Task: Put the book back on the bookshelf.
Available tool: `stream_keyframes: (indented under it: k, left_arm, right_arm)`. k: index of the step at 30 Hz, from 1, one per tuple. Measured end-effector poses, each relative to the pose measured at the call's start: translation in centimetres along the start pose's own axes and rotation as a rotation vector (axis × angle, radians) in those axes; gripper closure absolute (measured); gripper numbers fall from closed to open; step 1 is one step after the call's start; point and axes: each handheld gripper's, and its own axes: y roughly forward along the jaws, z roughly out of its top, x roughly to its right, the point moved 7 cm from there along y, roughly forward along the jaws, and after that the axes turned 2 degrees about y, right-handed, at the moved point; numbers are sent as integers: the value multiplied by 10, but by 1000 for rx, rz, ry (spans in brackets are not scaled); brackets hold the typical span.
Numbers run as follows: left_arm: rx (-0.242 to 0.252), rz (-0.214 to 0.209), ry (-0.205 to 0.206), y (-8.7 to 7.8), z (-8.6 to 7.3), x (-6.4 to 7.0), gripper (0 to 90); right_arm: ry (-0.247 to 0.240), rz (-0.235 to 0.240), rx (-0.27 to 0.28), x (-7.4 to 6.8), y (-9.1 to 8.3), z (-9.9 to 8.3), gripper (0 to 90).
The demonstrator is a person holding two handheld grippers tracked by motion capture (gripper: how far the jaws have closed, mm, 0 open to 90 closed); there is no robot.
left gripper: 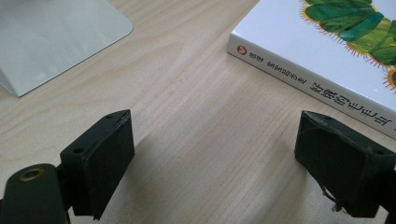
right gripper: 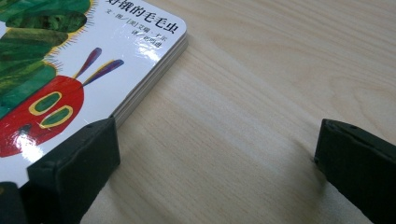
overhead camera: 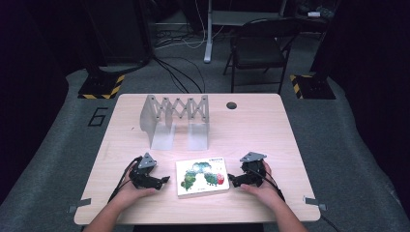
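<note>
A white board book (overhead camera: 202, 177) with a green caterpillar and a red head on its cover lies flat near the table's front edge. My left gripper (overhead camera: 164, 180) rests on the table just left of the book, open, with bare wood between its pads (left gripper: 105, 158); the book's spine (left gripper: 322, 88) lies ahead and to the right. My right gripper (overhead camera: 232, 179) sits just right of the book, open. In the right gripper view one pad (right gripper: 79, 163) stands over the book's (right gripper: 70, 79) cover edge and the other over bare wood.
A grey metal accordion-style book stand (overhead camera: 175, 118) stands at the table's back left; its base plate (left gripper: 51, 37) lies ahead of the left gripper. A dark round grommet (overhead camera: 231, 105) sits near the back edge. A folding chair (overhead camera: 258, 46) stands beyond the table.
</note>
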Motion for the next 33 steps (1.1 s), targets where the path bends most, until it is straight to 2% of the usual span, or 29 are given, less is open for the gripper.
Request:
stream_keyframes:
  k: [11,15,17,19,23,24,25,26,27,28,30,31,32,33]
  left_arm:
    - [-3,9,-2,0,0,0,118]
    - [1,24,-18,-1,-1,2,118]
    - [-4,25,-10,-2,-2,2,118]
    - [-3,28,-16,-3,-2,2,121]
    - [11,45,-31,-2,-2,3,126]
    - [9,41,-32,-3,-2,3,130]
    - [11,40,-34,-3,-2,4,147]
    - [5,37,-30,-4,-3,3,152]
    - [4,41,-21,-5,-3,3,155]
    - [4,40,-30,-5,-3,3,157]
    - [-6,46,-32,-7,-4,3,164]
    - [-9,47,-40,-7,-4,3,169]
    - [-4,44,-61,-8,-3,4,180]
    - [-4,44,-61,-8,-3,4,200]
  right_arm:
    - [-4,1,2,0,0,0,0]
    - [-4,1,2,0,0,0,0]
    - [-3,0,2,0,0,0,0]
    - [-28,2,-2,2,0,0,0]
    - [-36,5,1,3,0,1,1]
    - [-14,2,-3,1,0,1,5]
    - [-5,-1,-1,1,1,2,28]
    - [-23,2,-15,3,-1,2,70]
    - [-7,2,-3,2,-1,4,118]
    - [-3,0,-1,2,-2,5,144]
    - [-6,0,-1,3,-2,5,166]
    - [-24,-2,-10,5,-3,6,178]
    - [-15,-5,-1,5,-2,7,193]
    - [12,-10,-9,4,-3,8,212]
